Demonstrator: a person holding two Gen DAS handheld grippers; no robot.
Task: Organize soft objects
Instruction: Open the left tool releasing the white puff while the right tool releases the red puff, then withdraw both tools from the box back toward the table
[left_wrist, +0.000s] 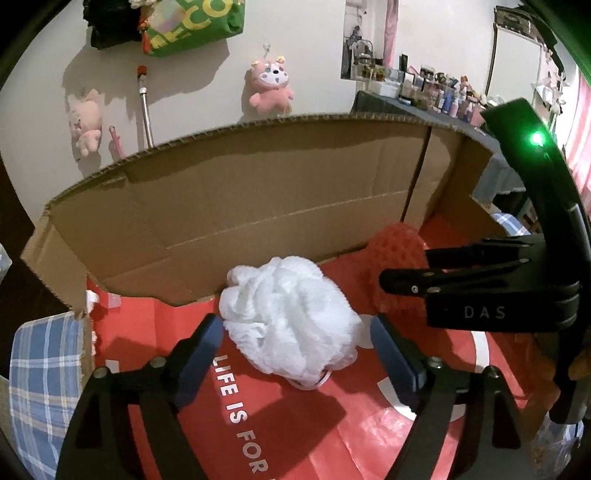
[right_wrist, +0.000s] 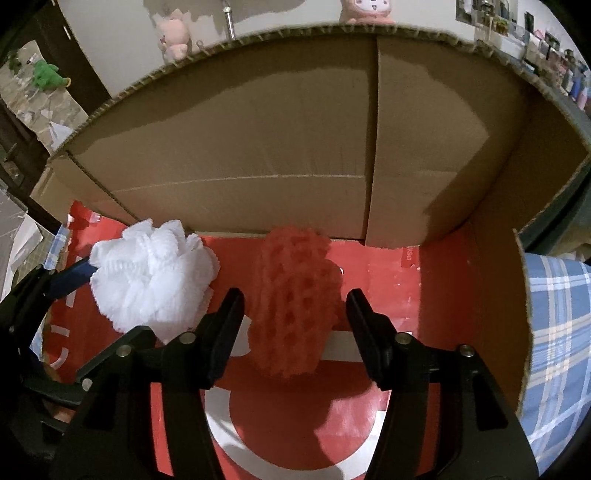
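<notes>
A white mesh bath pouf (left_wrist: 288, 314) lies on the red floor of a cardboard box (left_wrist: 229, 199); it also shows in the right wrist view (right_wrist: 155, 277). My left gripper (left_wrist: 295, 336) is open with a finger on each side of the pouf, apart from it. A red-orange mesh pouf (right_wrist: 295, 302) lies to its right, seen partly in the left wrist view (left_wrist: 399, 251). My right gripper (right_wrist: 291, 306) is open and straddles the red pouf without closing on it. The right gripper also appears in the left wrist view (left_wrist: 406, 269).
The box's tall back wall (right_wrist: 258, 147) and right wall (right_wrist: 491, 295) close in the work area. The floor is a red printed sheet (left_wrist: 295, 424). Blue plaid cloth (right_wrist: 557, 332) lies outside the box. Pink plush toys (left_wrist: 271, 86) hang on the wall behind.
</notes>
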